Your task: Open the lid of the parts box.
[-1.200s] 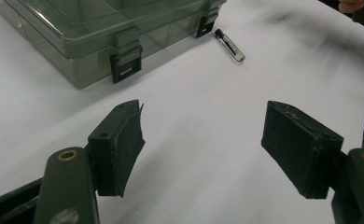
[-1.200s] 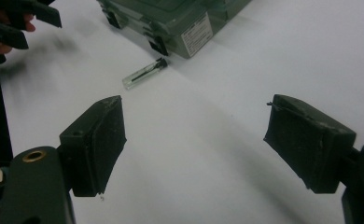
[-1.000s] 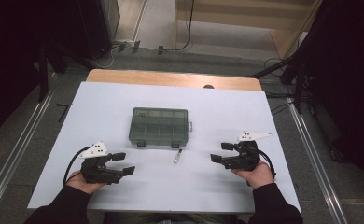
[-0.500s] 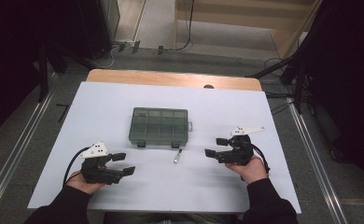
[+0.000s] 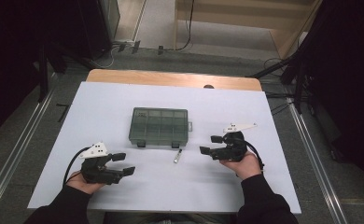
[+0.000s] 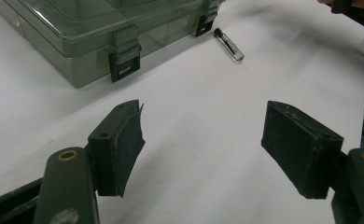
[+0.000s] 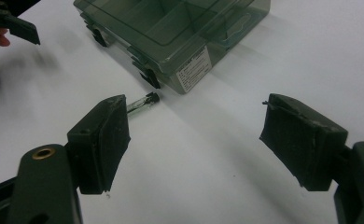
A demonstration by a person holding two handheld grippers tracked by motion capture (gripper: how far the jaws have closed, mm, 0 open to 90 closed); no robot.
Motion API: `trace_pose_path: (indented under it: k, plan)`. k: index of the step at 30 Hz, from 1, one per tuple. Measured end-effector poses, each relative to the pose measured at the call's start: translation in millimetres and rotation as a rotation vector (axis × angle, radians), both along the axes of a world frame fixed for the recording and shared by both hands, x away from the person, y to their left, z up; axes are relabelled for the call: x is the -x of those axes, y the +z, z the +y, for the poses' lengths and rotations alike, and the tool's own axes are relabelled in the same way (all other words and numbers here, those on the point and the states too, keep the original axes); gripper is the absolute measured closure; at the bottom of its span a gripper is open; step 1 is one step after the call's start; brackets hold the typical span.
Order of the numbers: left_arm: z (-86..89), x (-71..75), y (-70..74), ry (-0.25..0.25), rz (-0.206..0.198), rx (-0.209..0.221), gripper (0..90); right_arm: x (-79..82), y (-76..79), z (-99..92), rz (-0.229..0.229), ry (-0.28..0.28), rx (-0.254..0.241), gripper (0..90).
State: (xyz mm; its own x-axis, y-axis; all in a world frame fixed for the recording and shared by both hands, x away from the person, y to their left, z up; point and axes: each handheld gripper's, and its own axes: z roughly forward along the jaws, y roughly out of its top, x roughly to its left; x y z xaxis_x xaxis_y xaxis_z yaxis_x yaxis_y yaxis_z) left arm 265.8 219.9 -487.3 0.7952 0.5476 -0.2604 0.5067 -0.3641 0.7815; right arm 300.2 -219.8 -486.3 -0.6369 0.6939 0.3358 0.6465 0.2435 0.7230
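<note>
Nothing gripped yet: left tongs [image 5: 119, 164] and right tongs [image 5: 211, 144] are held apart, empty, over the bench [image 5: 273, 140]. Box [image 5: 159, 126] is latched shut at centre; vial [image 5: 177, 156] lies at its 5 o'clock, untouched.

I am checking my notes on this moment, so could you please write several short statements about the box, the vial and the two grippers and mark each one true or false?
1. The compartment box has its lid shut. True.
2. The small vial lies inside the box. False: it lies on the white table in front of the box.
3. The left gripper is open and holds nothing. True.
4. The right gripper is shut on the vial. False: its jaws stand apart and empty, clear of the vial.
5. The box's latches face the person. True.
</note>
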Motion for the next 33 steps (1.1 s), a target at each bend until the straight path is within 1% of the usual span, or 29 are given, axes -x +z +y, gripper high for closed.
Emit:
trace_pose_path:
  k: [3,7,11,12,15,16,17,18,21,22,23,24,25,26,28,30,33]
  plan:
    - [0.0,-0.1,0.0,-0.001,0.001,-0.001,28.4,-2.8,0.0,3.5,-0.002,0.005,0.011,25.4]
    - [0.0,-0.3,-0.1,0.0,0.002,0.002,28.4,-6.4,-1.0,8.8,0.007,0.009,0.027,27.1]
    - [0.0,-0.2,-0.2,0.002,0.0,0.003,28.4,-8.8,-2.0,13.4,0.016,0.014,0.032,28.5]
    - [0.1,-0.3,-0.1,0.002,0.002,0.002,28.4,-10.5,-2.4,17.2,0.017,0.02,0.044,30.0]
    - [0.1,-0.3,-0.1,0.002,0.002,0.001,28.4,-11.8,-2.1,21.0,0.021,0.023,0.052,32.2]
    - [0.2,-0.3,-0.1,0.002,0.002,0.001,28.4,-12.6,-2.2,22.4,0.018,0.024,0.055,34.4]
    - [0.1,-0.3,-0.2,0.002,0.002,0.001,28.4,-13.2,-1.7,24.7,0.017,0.019,0.071,44.5]
    - [0.1,-0.3,-0.2,0.002,0.002,0.001,28.4,-13.2,-1.7,24.7,0.017,0.019,0.071,44.5]
    - [0.4,-0.4,0.1,0.002,0.002,-0.001,28.4,-12.7,0.0,28.8,0.021,0.021,0.091,57.6]
    - [0.5,-0.6,0.0,0.002,0.001,0.0,28.4,-12.5,0.7,30.4,0.024,0.025,0.104,63.0]
    - [0.5,-0.7,-0.1,0.002,0.002,-0.001,28.4,-12.7,1.3,34.2,0.039,0.034,0.119,74.7]
    - [0.5,-0.7,-0.1,0.002,0.002,-0.001,28.4,-12.7,1.4,35.2,0.047,0.036,0.119,77.7]
    - [0.5,-0.6,-0.1,0.003,0.002,0.0,28.4,-12.7,1.4,35.2,0.047,0.036,0.119,77.7]
    - [0.6,-0.7,0.0,0.002,0.002,0.0,28.4,-13.4,1.1,36.8,0.049,0.046,0.123,82.8]
    - [0.6,-0.6,-0.1,0.004,0.003,0.002,28.4,-15.5,1.2,42.3,0.071,0.068,0.139,90.0]
    - [0.6,-0.6,0.0,0.004,0.003,0.002,28.4,-18.1,1.5,45.2,0.092,0.065,0.137,90.0]
    - [0.8,-0.6,0.1,0.0,0.001,0.0,28.4,-20.2,0.8,47.3,0.092,0.073,0.146,90.0]
